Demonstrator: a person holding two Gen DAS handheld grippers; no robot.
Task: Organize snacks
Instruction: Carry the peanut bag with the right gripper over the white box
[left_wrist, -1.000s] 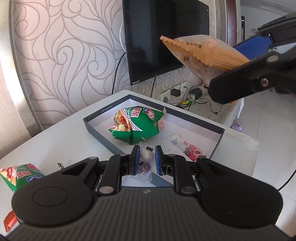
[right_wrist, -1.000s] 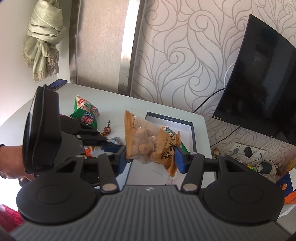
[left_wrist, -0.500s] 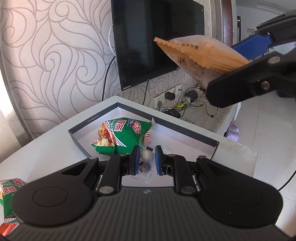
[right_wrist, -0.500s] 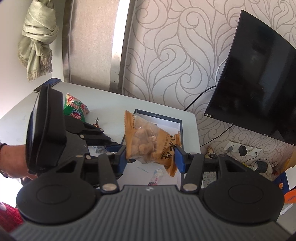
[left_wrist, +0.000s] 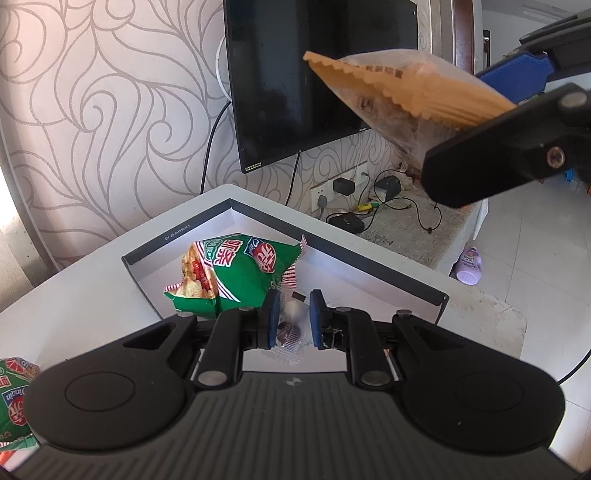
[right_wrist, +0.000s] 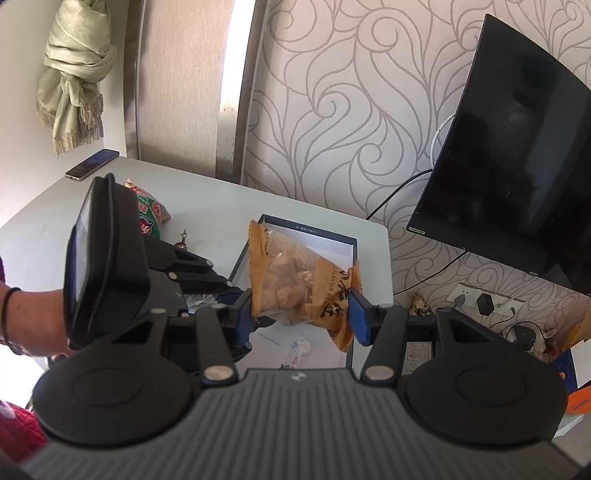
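A dark-rimmed white box (left_wrist: 369, 258) (right_wrist: 351, 245) lies open on the white table. Inside it rests a green snack bag (left_wrist: 236, 273) and a few small sweets (right_wrist: 299, 347). My left gripper (left_wrist: 291, 317) is shut on a small clear-wrapped candy (left_wrist: 291, 332), low over the box's near side. My right gripper (right_wrist: 301, 314) is shut on an orange and clear peanut bag (right_wrist: 295, 284) (left_wrist: 399, 96), held higher above the box. In the right wrist view the left gripper (right_wrist: 236, 295) sits just left of the bag.
A second green snack bag (right_wrist: 151, 214) (left_wrist: 14, 398), a small wrapped candy (right_wrist: 183, 240) and a phone (right_wrist: 92, 164) lie on the table (right_wrist: 207, 214). A black TV (left_wrist: 317, 74) hangs behind. Sockets and cables (left_wrist: 369, 199) sit below the table's far edge. A person's hand (right_wrist: 29, 317) holds the left tool.
Both grippers have moved forward over the table toward the box, each keeping its snack. The box and green bag now appear closer under the left gripper.
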